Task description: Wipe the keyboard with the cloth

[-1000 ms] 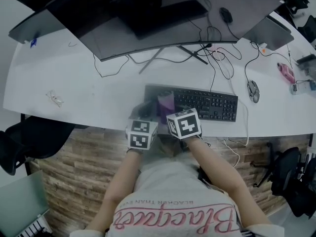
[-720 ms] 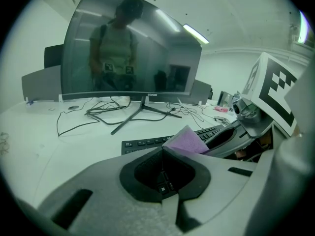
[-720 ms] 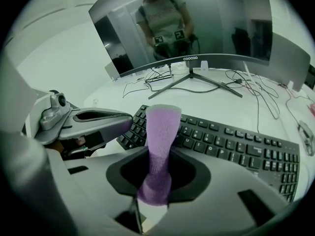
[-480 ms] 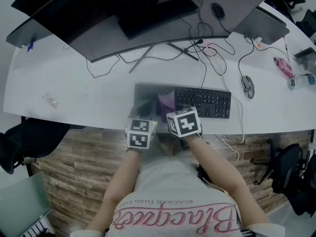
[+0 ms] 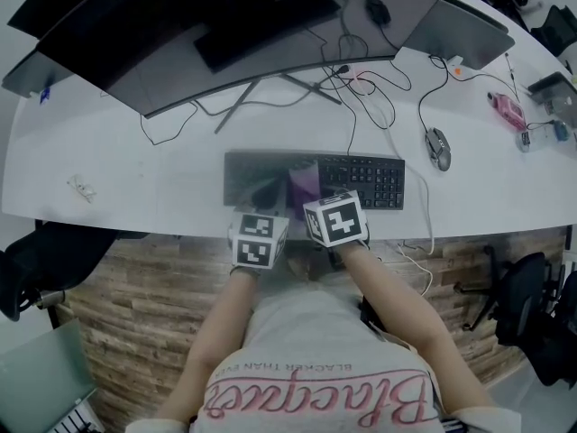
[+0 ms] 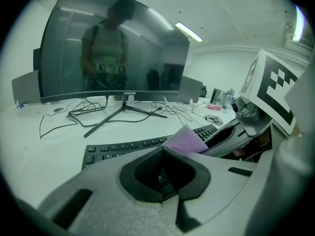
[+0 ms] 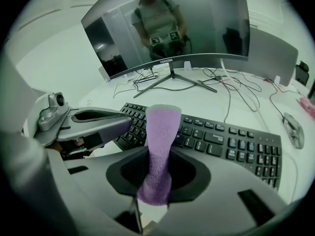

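1. Head view: Over the preceding second the purple cloth (image 5: 304, 186) was carried from near the left end of the black keyboard (image 5: 361, 180) toward its middle. A left-to-right wiping pass was therefore judged to be under way, with the right-hand keys and number pad yet to be covered. The left gripper (image 5: 267, 197) and the right gripper (image 5: 311, 201) were pictured just beside each other over the keyboard's front rows, at the near edge of the white desk (image 5: 135, 179). Whether the cloth was actually pressed onto the keys could not be settled from above.

2. Left gripper view: The jaws were seen closed tip to tip with nothing held, and only keys showed through the hollow behind the tips. A corner of the cloth (image 6: 186, 140) was caught just to the right, above the keys and below the curved monitor (image 6: 113, 48).

3. Right gripper view: The jaws were shown clamped on the cloth (image 7: 160, 146). It was pinched at its lower end and stood up as a narrow, fuzzy, folded strip, its free end reaching out over the left-centre keys. The keyboard (image 7: 226, 144) was pictured dark and lying flat on the desk.
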`<state>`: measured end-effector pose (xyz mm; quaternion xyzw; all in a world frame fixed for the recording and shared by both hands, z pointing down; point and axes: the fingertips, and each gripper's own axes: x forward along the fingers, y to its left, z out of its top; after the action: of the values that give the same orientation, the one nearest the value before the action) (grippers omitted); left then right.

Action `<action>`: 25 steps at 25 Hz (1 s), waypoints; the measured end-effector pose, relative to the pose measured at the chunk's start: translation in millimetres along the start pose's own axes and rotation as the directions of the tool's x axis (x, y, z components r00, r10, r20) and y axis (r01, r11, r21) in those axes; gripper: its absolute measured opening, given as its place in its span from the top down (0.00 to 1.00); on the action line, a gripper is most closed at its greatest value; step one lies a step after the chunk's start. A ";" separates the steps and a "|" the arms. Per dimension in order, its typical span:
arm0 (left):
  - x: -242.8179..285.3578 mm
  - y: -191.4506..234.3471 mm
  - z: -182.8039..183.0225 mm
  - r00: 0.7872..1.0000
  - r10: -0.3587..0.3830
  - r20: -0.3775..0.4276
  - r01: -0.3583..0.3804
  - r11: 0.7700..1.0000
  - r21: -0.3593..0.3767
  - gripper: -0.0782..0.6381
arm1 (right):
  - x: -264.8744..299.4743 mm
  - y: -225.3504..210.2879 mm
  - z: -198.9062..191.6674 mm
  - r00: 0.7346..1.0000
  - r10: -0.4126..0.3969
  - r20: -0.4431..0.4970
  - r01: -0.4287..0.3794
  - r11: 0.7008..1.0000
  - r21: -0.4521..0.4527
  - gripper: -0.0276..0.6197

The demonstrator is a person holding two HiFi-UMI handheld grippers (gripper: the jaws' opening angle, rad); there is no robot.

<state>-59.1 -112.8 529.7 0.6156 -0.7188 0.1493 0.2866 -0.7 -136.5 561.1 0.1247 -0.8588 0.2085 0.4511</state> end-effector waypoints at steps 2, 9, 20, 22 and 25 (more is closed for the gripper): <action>3.3 -7.3 2.2 1.000 -0.004 0.004 0.004 1.000 0.004 0.88 | -4.0 -7.5 -2.6 1.000 -0.006 -0.001 0.006 1.000 0.002 0.82; 15.4 -31.1 11.3 1.000 -0.025 0.012 0.024 1.000 0.018 0.88 | -16.3 -30.9 -9.0 1.000 -0.019 -0.007 0.019 1.000 0.008 0.82; 32.1 -64.8 16.8 0.999 -0.034 0.016 0.033 0.999 0.032 0.88 | -32.0 -62.1 -20.6 1.000 -0.015 0.001 0.015 1.000 0.023 0.82; 34.6 -70.6 16.8 0.999 -0.035 0.016 0.034 0.999 0.031 0.88 | -34.7 -68.1 -23.4 1.000 -0.018 0.004 0.018 0.999 0.029 0.82; 38.6 -77.4 15.1 0.999 -0.033 0.012 0.033 0.999 0.035 0.88 | -39.8 -78.0 -27.0 0.999 -0.032 0.004 0.031 0.999 0.036 0.82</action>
<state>9.5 -167.6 530.0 0.6332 -0.7076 0.1530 0.2737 72.5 -191.5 561.0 0.1468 -0.8538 0.2166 0.4501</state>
